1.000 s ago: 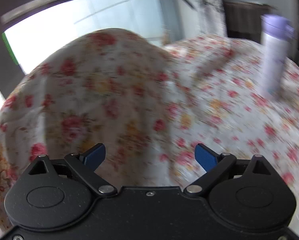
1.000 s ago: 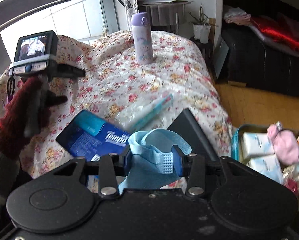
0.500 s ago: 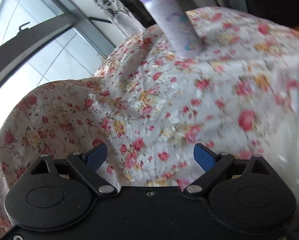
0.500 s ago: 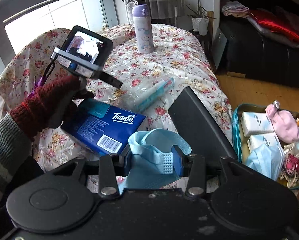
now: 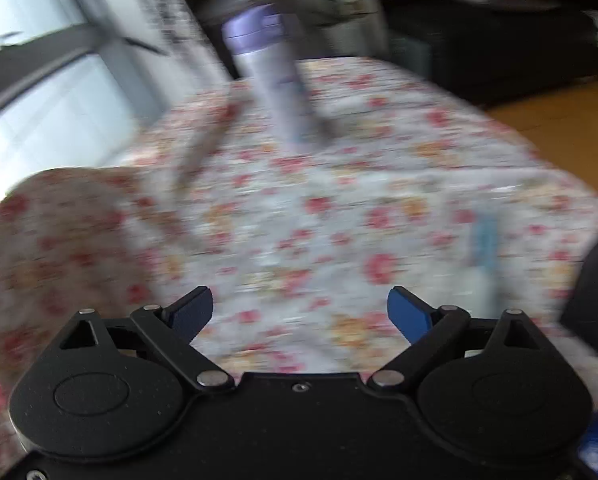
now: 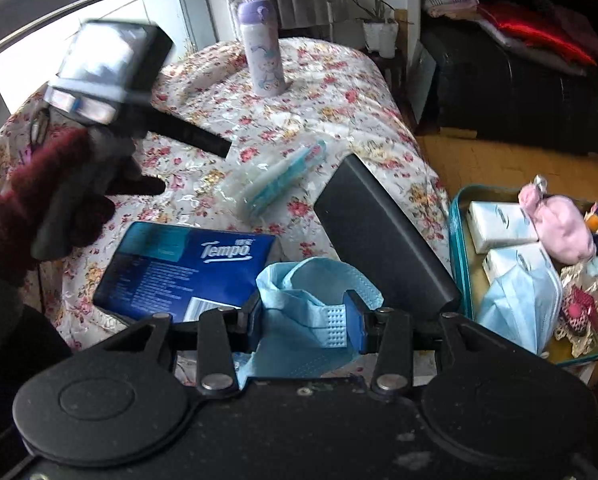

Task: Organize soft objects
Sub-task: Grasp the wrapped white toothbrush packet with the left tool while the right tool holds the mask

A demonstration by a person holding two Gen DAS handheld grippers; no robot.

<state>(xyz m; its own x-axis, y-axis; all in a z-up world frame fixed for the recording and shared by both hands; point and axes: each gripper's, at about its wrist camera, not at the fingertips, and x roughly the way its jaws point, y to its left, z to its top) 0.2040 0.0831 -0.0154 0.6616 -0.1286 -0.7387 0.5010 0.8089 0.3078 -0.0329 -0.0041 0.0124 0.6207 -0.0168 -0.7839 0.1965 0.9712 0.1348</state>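
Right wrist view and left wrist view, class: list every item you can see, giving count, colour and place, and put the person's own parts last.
Floral cloth: one, white with red flowers, covering the table.
Bottle: one, lilac, upright at the table's far end.
Tempo tissue pack: one, blue, near edge of the cloth.
Wrapped item: one, teal in clear wrap, mid-table.
Flat slab: one, black, at the table's right edge.
Face mask: one, light blue, between the right jaws.
Bin: one, teal-rimmed, on the floor to the right, holding white packs, another mask, a pink soft item.
Left gripper: black, blue pads, jaws open, empty.
Right gripper: black, shut on the mask.
Gloved hand: dark red, holding the left gripper.
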